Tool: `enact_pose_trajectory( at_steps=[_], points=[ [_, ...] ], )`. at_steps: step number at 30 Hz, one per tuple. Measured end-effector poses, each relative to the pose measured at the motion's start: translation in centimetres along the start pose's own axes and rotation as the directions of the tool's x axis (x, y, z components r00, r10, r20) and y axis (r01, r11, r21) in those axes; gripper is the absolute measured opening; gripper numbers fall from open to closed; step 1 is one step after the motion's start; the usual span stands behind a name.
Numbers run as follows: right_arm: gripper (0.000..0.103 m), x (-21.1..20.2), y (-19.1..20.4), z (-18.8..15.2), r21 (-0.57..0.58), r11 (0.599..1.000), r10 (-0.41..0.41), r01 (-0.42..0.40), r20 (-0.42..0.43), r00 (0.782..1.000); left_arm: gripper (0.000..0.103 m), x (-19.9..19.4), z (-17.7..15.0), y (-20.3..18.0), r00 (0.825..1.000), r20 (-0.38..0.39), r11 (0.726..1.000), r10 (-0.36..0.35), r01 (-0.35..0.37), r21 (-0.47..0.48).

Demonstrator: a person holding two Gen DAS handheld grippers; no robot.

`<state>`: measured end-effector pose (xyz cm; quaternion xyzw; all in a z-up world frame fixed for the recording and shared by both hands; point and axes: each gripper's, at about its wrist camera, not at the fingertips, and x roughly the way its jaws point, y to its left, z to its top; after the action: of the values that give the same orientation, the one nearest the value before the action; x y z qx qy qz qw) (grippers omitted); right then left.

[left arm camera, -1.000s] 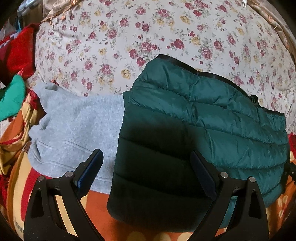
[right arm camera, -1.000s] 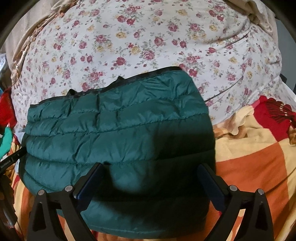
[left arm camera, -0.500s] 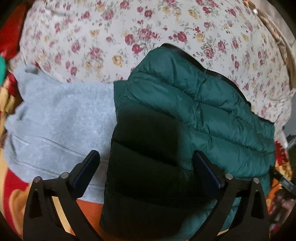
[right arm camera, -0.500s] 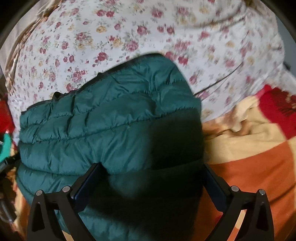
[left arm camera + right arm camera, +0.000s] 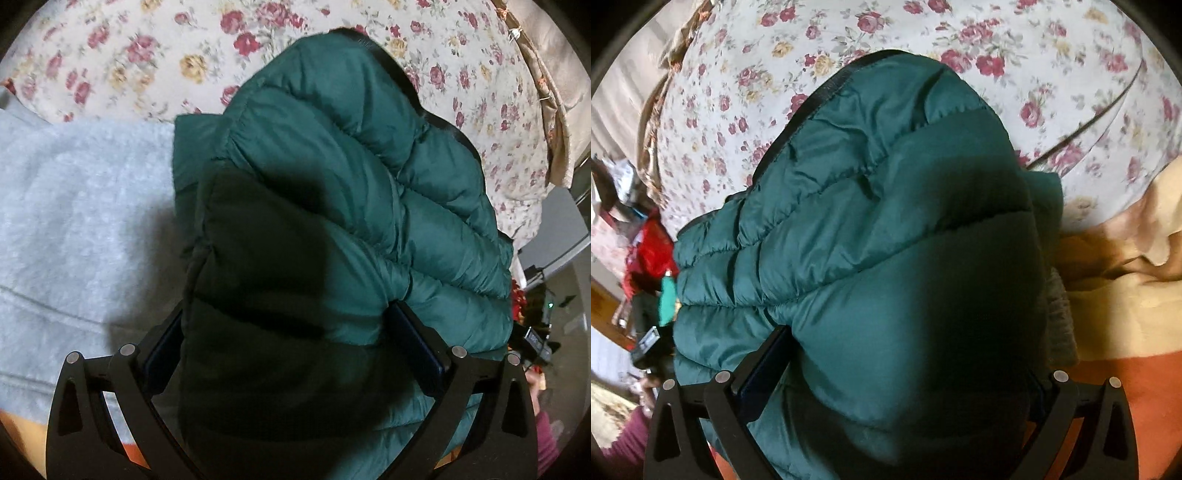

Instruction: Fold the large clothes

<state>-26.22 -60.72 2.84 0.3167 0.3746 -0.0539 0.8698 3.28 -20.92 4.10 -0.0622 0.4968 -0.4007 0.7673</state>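
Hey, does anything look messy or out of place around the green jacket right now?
Nothing damaged or spilled. The folded green jacket overlaps a grey garment at its one edge instead of lying apart from it, and loose clothes are piled beyond the other edge. Both grippers straddle the jacket, jaws wide.

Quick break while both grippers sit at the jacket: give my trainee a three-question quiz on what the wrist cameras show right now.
1. True or false: the green jacket is spread flat with its sleeves out.
2. Which garment lies beside the jacket in the left wrist view? A) grey sweater B) blue jeans C) white towel
3. Fill in: the left gripper and the right gripper each have the jacket's folded bulk ____ their fingers.

Key: 1 false, it is folded into a compact bundle. 2 A, the grey sweater. 3 between.
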Motion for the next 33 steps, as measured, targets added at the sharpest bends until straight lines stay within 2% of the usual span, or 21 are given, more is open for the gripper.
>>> enact_pose_trajectory(
  at_steps=[4,7,8,9,10,12,15,17,24,29,30,31,32,33],
  points=[
    [0.103,0.3,-0.1,-0.1,-0.004,1.000,0.013,-0.013,0.013,1.000,0.103,0.7,0.0,0.1,1.000,0.003,0.999,-0.031,0.031,-0.012],
    [0.103,0.2,0.4,-0.5,0.000,1.000,0.005,-0.005,0.026,1.000,0.103,1.1,-0.2,-0.5,1.000,0.002,1.000,-0.020,0.021,-0.021],
    [0.096,-0.1,0.9,-0.7,0.001,1.000,0.006,-0.006,0.031,1.000,0.101,0.9,-0.3,-0.9,1.000,0.006,1.000,-0.007,0.007,-0.020],
    [0.083,-0.6,1.2,-0.9,-0.006,1.000,0.004,-0.003,0.039,0.999,0.090,0.7,-0.4,-1.2,1.000,0.012,1.000,-0.006,0.006,-0.015],
    [0.076,-1.2,1.9,-1.0,-0.021,1.000,0.000,0.001,0.050,0.999,0.084,0.2,-0.6,-1.8,1.000,0.023,1.000,-0.001,0.001,0.002],
    [0.056,-2.1,2.9,-1.0,-0.029,1.000,-0.002,0.004,0.052,0.999,0.063,-1.2,-1.0,-3.1,0.999,0.047,0.999,0.022,-0.025,0.048],
    [0.044,-4.2,3.7,-1.3,0.001,1.000,0.028,-0.029,0.066,0.997,0.044,-3.6,-1.4,-4.3,0.997,0.073,0.997,0.012,-0.017,0.075],
    [0.041,-5.7,4.3,-1.6,0.023,0.997,0.075,-0.077,0.076,0.994,0.040,-5.0,-1.7,-4.6,0.997,0.076,0.997,0.000,-0.006,0.078],
    [0.039,-9.8,7.9,-4.7,0.025,0.989,0.148,-0.149,0.029,0.989,0.036,-10.9,-4.9,-5.1,0.999,0.035,0.996,-0.024,0.020,0.085],
    [0.040,-11.6,8.9,-9.1,0.074,0.979,0.198,-0.192,-0.077,0.977,0.036,-14.6,-9.3,-4.1,0.999,-0.052,0.999,0.002,0.001,0.054],
    [0.044,-11.5,9.2,-9.8,0.075,0.980,0.190,-0.183,-0.100,0.977,0.039,-14.8,-10.1,-3.8,0.997,-0.073,0.999,0.022,-0.019,0.045],
    [0.047,-11.0,9.6,-10.6,0.053,0.990,0.134,-0.128,-0.133,0.982,0.042,-14.8,-11.0,-3.3,0.994,-0.090,0.998,0.059,-0.055,0.038],
    [0.059,-10.5,9.8,-10.9,0.030,0.997,0.073,-0.069,-0.143,0.987,0.048,-14.6,-11.5,-3.0,0.993,-0.088,0.996,0.080,-0.077,0.039],
    [0.066,-9.7,10.1,-11.3,0.001,1.000,-0.023,0.023,-0.145,0.989,0.057,-14.4,-12.0,-2.7,0.992,-0.082,0.994,0.101,-0.098,0.037]
  ],
)
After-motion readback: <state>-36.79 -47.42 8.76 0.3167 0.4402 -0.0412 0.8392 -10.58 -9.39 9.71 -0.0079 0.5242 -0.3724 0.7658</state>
